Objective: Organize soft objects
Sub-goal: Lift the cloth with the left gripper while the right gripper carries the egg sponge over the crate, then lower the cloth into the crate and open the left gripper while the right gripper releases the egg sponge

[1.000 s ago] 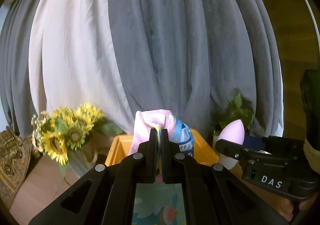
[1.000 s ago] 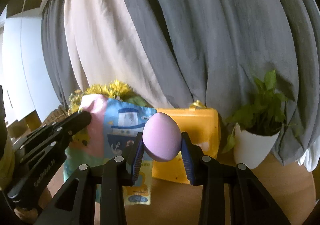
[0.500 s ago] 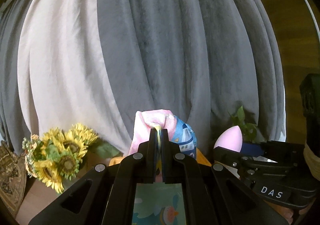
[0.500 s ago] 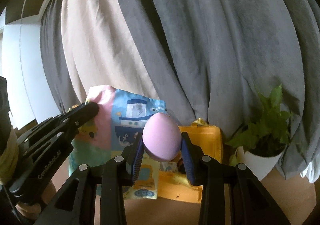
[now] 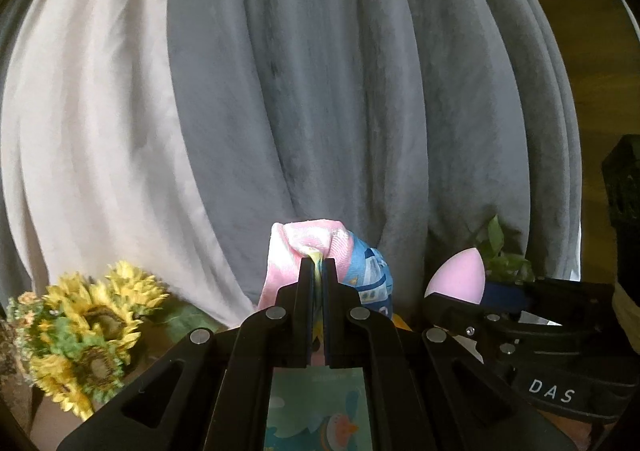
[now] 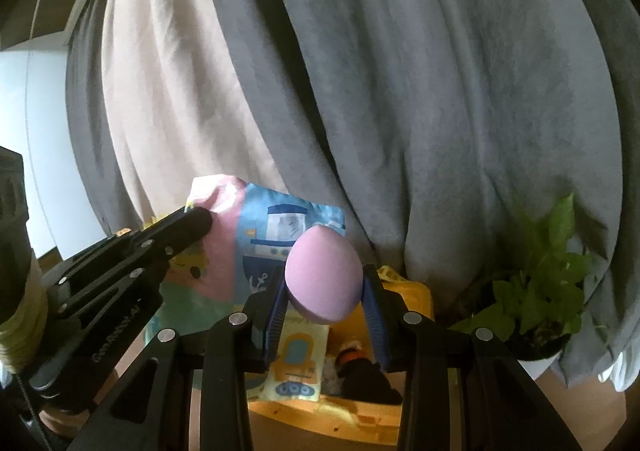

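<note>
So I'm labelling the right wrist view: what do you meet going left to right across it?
Left gripper → printed cloth → pink sponge between the right gripper's fingers → yellow bin → potted plant.

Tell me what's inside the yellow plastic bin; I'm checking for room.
Inside the yellow plastic bin, something dark with an orange spot shows. The right gripper and hanging printed cloth hide the rest.
</note>
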Action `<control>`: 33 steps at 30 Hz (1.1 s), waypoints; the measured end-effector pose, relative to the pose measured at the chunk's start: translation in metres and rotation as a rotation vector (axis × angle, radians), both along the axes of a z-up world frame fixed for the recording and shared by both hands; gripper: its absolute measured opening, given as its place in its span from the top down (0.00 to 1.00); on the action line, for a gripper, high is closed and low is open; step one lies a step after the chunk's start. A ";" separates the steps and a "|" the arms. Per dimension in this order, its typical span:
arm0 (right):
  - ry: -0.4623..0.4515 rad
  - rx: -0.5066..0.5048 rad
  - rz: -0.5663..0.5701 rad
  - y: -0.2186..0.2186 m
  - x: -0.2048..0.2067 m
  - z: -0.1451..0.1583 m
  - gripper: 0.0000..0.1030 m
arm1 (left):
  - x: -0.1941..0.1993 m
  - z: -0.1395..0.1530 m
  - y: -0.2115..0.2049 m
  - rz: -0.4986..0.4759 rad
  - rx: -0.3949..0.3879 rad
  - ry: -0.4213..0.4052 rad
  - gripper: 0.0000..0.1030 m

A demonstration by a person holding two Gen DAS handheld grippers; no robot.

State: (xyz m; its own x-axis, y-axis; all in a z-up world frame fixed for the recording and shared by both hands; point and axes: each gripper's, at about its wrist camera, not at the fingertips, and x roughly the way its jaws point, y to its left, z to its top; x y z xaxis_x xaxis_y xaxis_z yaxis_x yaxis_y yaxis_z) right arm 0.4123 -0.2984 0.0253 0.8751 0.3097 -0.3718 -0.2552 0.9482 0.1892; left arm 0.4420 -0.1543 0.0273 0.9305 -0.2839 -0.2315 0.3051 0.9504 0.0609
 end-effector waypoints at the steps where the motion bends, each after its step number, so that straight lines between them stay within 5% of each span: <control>1: 0.004 0.000 -0.002 0.000 0.004 -0.001 0.63 | 0.006 -0.003 -0.001 -0.005 -0.001 0.006 0.95; 16: 0.120 -0.017 -0.037 -0.007 0.072 -0.048 0.63 | 0.082 -0.070 -0.014 -0.040 0.012 0.167 0.95; 31: 0.230 -0.024 -0.010 0.003 0.097 -0.089 0.63 | 0.099 -0.115 -0.004 0.021 0.120 0.339 0.92; 33: 0.234 -0.028 -0.006 0.007 0.098 -0.092 0.64 | 0.099 -0.118 0.000 0.035 0.135 0.349 0.81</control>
State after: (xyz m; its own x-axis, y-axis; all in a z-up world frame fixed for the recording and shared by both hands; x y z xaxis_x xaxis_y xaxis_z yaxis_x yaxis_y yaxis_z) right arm 0.5105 -0.2916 -0.0667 0.7658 0.2914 -0.5732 -0.2020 0.9553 0.2158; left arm 0.5411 -0.1545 -0.0902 0.7976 -0.1983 -0.5696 0.2969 0.9512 0.0846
